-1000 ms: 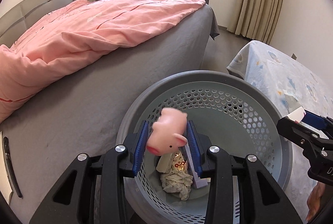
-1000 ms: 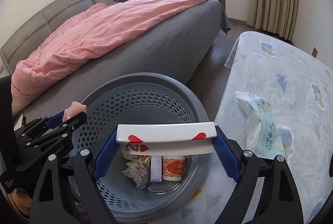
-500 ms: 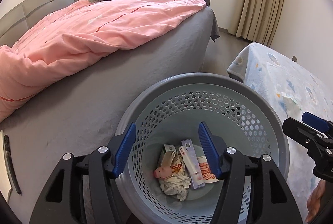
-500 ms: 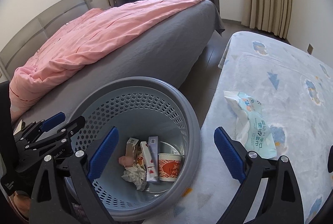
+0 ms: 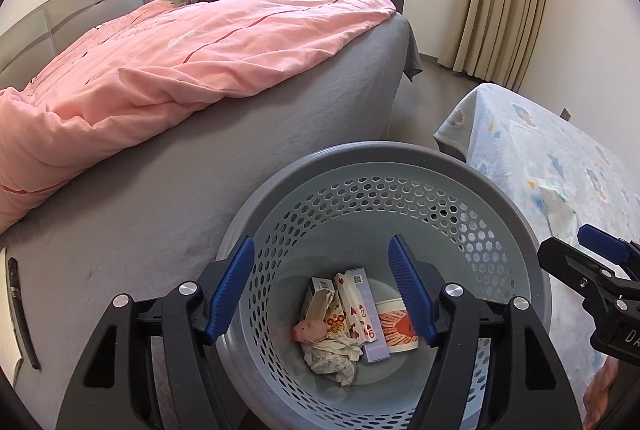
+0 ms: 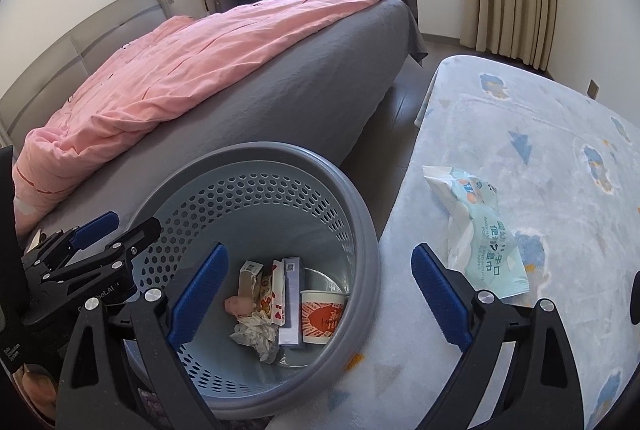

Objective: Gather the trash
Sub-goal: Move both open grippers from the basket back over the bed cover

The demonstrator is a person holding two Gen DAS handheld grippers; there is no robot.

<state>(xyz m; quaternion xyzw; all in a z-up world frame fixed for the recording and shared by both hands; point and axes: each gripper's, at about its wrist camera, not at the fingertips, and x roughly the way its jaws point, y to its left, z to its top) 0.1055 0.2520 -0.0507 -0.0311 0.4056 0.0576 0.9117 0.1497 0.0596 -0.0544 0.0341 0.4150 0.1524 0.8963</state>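
The thing left to collect is the pale blue and white soft plastic wipes packet (image 6: pixel 478 230), which lies flat on the light blue patterned blanket (image 6: pixel 560 134), well apart from the round grey perforated plastic basket (image 6: pixel 360 218) and just beyond the right finger of the right gripper (image 6: pixel 320 292). I judge that this packet is light and soft, with a smooth film that can slide between the pads, and it looks partly empty because it is wrinkled. So it is better to take it across the narrow width near the middle, or on the crumpled upper end, where the film can fold into the grip. It is not fragile. The right gripper has its blue-padded jaws spread wide and holds nothing; it hangs over the near rim of the basket and points forward and down, with the packet to its right side. The left gripper (image 5: pixel 322 292) is also wide open and empty, and it hangs directly above the basket opening. At the bottom of the basket lie a small pink pig toy (image 5: pixel 308 330), a crumpled white paper (image 5: pixel 332 354), some playing cards (image 5: pixel 356 310), a slim lilac box (image 5: pixel 374 344) and a red and white paper cup (image 5: pixel 396 324).
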